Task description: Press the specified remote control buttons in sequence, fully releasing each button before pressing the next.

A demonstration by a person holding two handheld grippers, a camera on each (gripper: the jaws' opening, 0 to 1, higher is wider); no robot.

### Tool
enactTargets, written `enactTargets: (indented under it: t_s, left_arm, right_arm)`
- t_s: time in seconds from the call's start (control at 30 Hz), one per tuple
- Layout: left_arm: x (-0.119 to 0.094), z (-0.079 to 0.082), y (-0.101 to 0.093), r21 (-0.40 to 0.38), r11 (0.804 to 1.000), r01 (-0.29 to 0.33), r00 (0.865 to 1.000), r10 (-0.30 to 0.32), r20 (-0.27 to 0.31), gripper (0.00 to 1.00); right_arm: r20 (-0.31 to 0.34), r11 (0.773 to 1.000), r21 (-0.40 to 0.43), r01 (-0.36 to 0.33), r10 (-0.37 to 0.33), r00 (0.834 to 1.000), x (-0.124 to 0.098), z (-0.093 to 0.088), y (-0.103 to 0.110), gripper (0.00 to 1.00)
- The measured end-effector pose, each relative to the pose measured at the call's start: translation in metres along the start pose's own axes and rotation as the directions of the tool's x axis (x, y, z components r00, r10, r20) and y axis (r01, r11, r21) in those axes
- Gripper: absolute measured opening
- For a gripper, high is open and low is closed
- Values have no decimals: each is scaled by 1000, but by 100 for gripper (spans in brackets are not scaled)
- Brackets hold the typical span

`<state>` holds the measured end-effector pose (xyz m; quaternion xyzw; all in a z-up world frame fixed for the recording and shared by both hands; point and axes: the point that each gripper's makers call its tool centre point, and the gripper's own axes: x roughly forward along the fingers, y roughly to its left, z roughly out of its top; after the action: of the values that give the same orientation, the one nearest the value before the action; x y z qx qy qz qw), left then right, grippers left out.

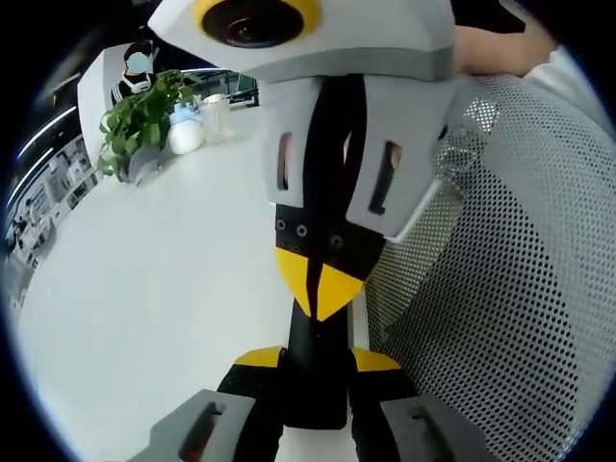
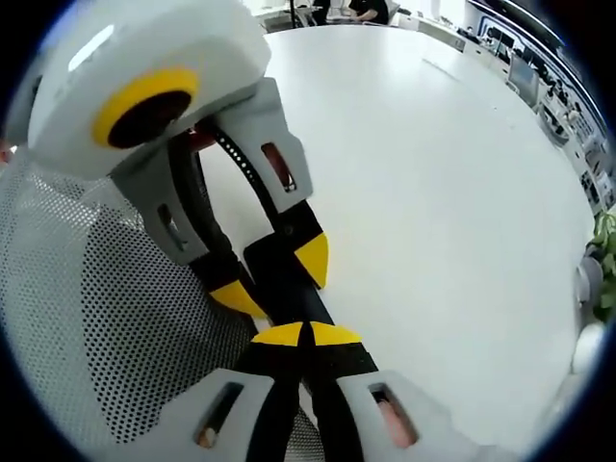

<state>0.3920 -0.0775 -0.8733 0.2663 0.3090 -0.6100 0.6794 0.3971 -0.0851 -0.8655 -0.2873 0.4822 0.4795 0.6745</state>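
The left gripper [image 1: 316, 362] is clamped on a slim black remote control [image 1: 313, 390], which sits between its two yellow-tipped jaws, one tip on each side; the remote is seen almost end-on in the left gripper view, so its buttons cannot be made out. The right gripper [image 1: 318, 287] comes down from the top of that view with its jaws closed together, holding nothing between them; its joined yellow tips point at the near end of the remote and appear to touch it. In the right gripper view the same arrangement shows from the other side; the right gripper [image 2: 308, 336] rises from the bottom with its tips pressed together, and just beyond them the left gripper [image 2: 275, 279] reaches in from the upper left, its jaws spread around the dark remote [image 2: 292, 289]. Both tools hang over the edge of a white table [image 1: 164, 289], beside the grey mesh back of a chair [image 1: 500, 318]; a potted green plant [image 1: 142, 120] and a white rounded object [image 1: 188, 135] stand at the far side of the table, well apart from the grippers; a person [image 1: 138, 69] sits beyond them.
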Motion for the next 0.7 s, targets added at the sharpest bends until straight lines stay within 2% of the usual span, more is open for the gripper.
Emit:
enactTargets:
  t_s: [0.2,0.3,0.53,0.7]
  left_arm:
    - [0,0,0,0,1000,1,1000,-1,-1,25]
    - [0,0,0,0,1000,1,1000,-1,-1,25]
    - [0,0,0,-1,1000,1,1000,-1,0,25]
    - [0,0,0,-1,1000,1,1000,-1,0,25]
  right_arm:
    - [11,1000,-12,1,-1,1000,1,-1,0,0]
    - [23,999,-43,-5,6,1000,1,0,0,0]
    - [-10,994,-107,11,-12,1000,2,1,1,0]
    - [-34,997,-72,-6,4,999,2,2,-1,0]
